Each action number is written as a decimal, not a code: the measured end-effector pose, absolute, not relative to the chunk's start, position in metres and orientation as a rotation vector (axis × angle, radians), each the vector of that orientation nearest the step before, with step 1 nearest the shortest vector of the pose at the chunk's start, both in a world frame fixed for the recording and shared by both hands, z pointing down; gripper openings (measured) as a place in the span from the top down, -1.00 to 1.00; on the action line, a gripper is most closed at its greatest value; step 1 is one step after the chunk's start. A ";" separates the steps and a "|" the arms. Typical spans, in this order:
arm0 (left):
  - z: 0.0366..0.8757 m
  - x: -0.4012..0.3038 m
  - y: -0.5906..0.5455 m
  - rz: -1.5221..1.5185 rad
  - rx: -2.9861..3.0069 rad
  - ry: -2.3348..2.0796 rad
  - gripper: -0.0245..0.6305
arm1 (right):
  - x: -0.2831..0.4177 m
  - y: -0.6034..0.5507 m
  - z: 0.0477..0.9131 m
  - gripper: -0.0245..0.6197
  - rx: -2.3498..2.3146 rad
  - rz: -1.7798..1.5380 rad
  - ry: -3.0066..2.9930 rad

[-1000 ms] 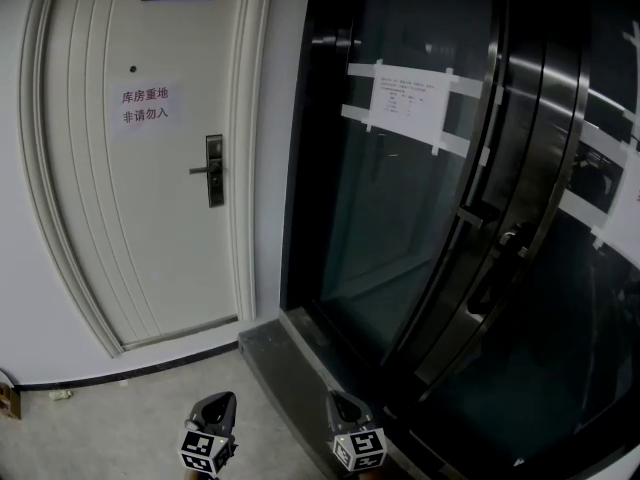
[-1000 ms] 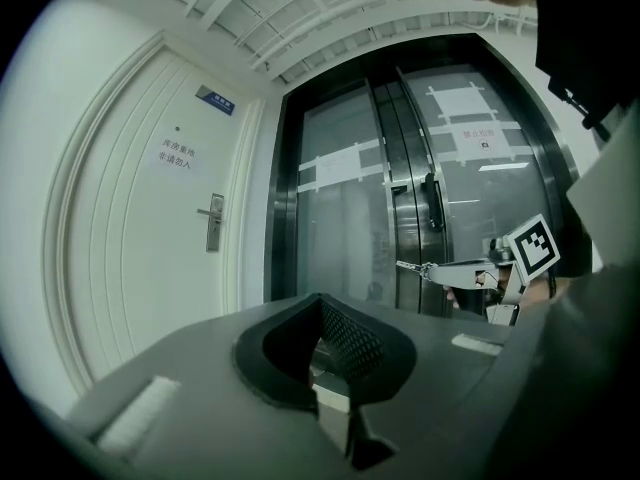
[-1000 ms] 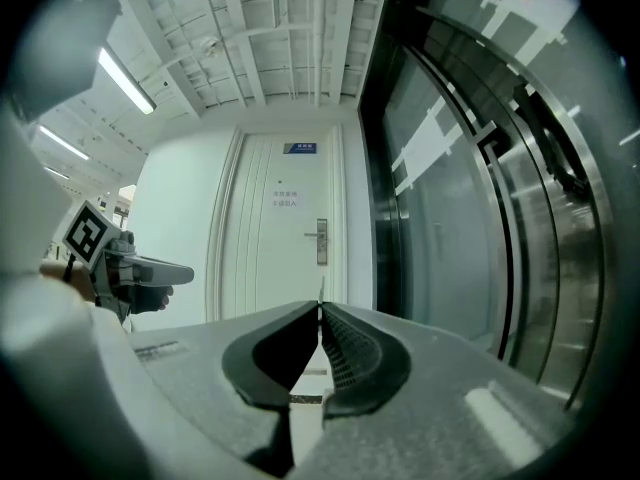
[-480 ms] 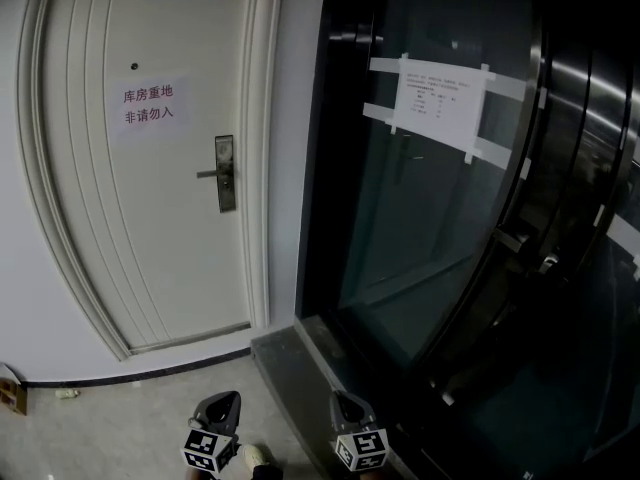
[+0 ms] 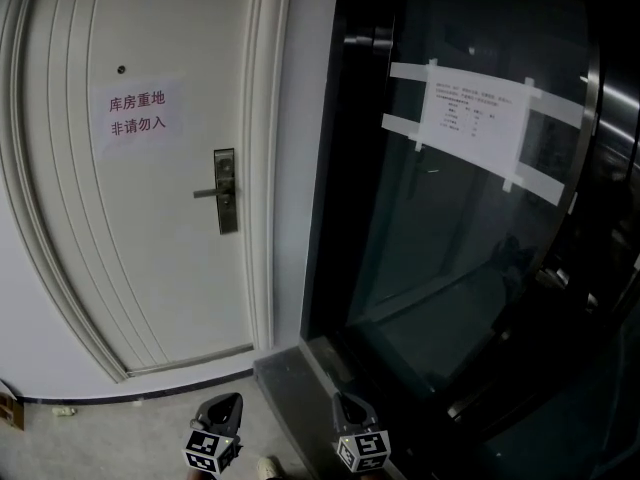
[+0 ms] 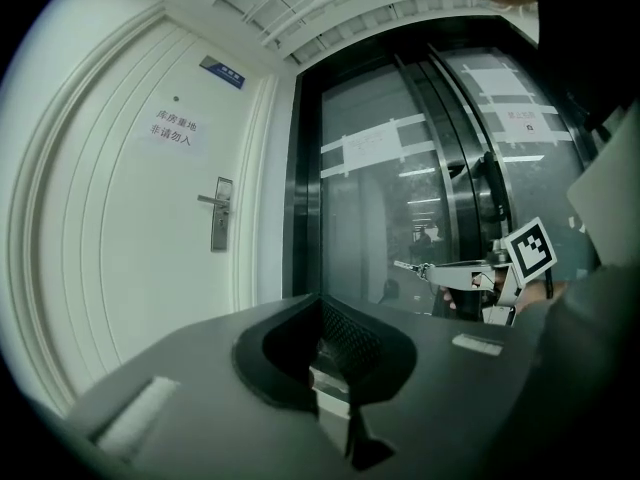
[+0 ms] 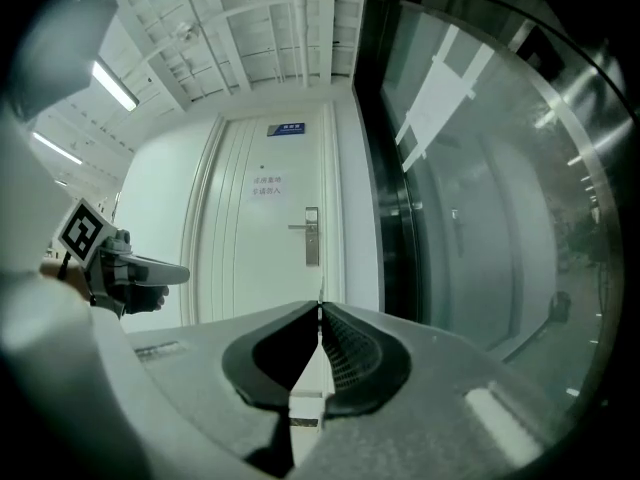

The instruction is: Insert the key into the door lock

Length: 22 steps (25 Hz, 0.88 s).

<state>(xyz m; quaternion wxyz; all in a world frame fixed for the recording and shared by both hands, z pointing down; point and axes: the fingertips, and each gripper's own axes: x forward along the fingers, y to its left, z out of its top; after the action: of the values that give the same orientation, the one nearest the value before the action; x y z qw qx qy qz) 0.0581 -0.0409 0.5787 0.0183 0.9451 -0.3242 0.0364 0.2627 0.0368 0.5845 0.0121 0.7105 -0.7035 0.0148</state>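
Down low, the left gripper has its jaws pressed together on nothing. Just beside it, the right gripper pinches a slim key that juts from its tips. Both face the white door, well apart from its door lock. Right of that stands a dark glass door with taped paper.

Key held level (thin), metal door lock
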 end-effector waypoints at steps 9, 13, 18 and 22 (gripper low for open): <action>0.571 0.073 -0.143 0.138 2.930 -0.996 0.92 | 0.273 -0.064 0.579 0.89 2.211 0.065 -2.195; 0.570 0.073 -0.185 0.135 2.925 -1.007 0.92 | 0.277 -0.106 0.582 0.89 2.202 0.061 -2.195; 0.569 0.066 -0.235 0.125 2.918 -1.042 0.92 | 0.275 -0.156 0.578 0.89 2.174 0.018 -2.204; 0.569 0.057 -0.267 0.117 2.908 -1.077 0.92 | 0.270 -0.189 0.574 0.89 2.135 -0.001 -2.223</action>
<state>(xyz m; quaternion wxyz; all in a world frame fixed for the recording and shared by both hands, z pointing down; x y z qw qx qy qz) 0.0569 -0.2670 0.5686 0.0191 0.9370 -0.3468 0.0376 0.2704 -0.1893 0.5738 0.0299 0.6924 -0.7209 -0.0002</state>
